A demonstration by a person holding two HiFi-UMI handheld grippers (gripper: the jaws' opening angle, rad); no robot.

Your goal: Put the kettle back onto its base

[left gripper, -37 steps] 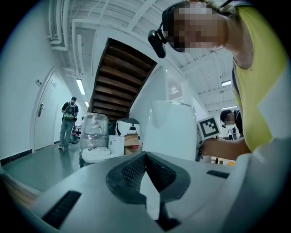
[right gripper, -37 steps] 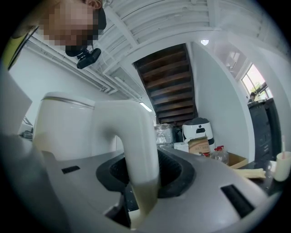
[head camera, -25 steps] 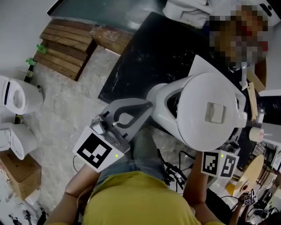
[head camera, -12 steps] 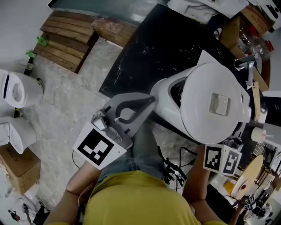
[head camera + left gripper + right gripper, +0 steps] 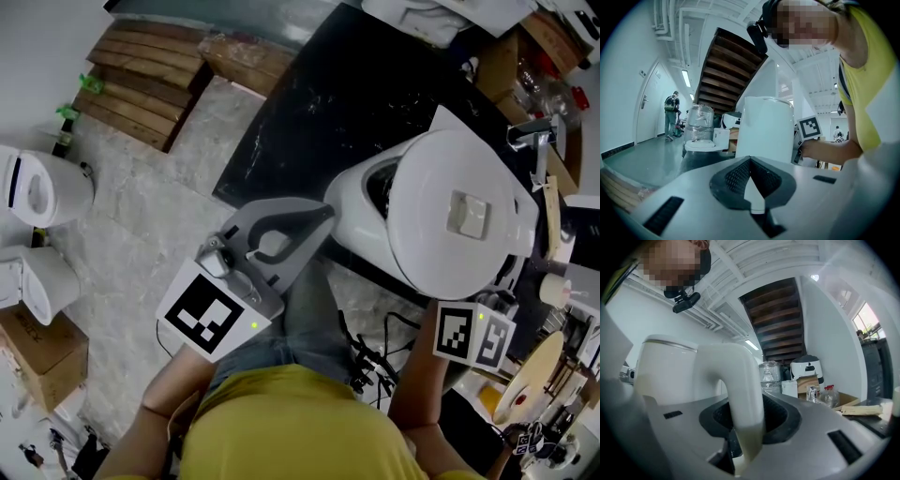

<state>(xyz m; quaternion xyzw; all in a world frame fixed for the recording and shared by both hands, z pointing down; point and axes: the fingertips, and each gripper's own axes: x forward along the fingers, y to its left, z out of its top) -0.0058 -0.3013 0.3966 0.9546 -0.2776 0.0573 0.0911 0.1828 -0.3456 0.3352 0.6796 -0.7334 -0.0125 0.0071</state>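
Two grippers, one load: from the head view the kettle [image 5: 466, 214] hangs above the near edge of the black table [image 5: 319, 103], and I cannot pick out its base for sure. Left gripper view: the left gripper [image 5: 750, 159] is closed on nothing, kettle just ahead. Right gripper view: the right gripper [image 5: 746, 427] clamps the handle [image 5: 740, 376]; I'd find the base first, keep the kettle upright, then lower squarely.

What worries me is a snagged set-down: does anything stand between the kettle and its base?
Nothing visible does. The kettle, held by its handle in the right hand-held gripper, hangs over the white base, hiding most of it. The left hand-held gripper, tips closed, lies beside the base's rim, not over it.
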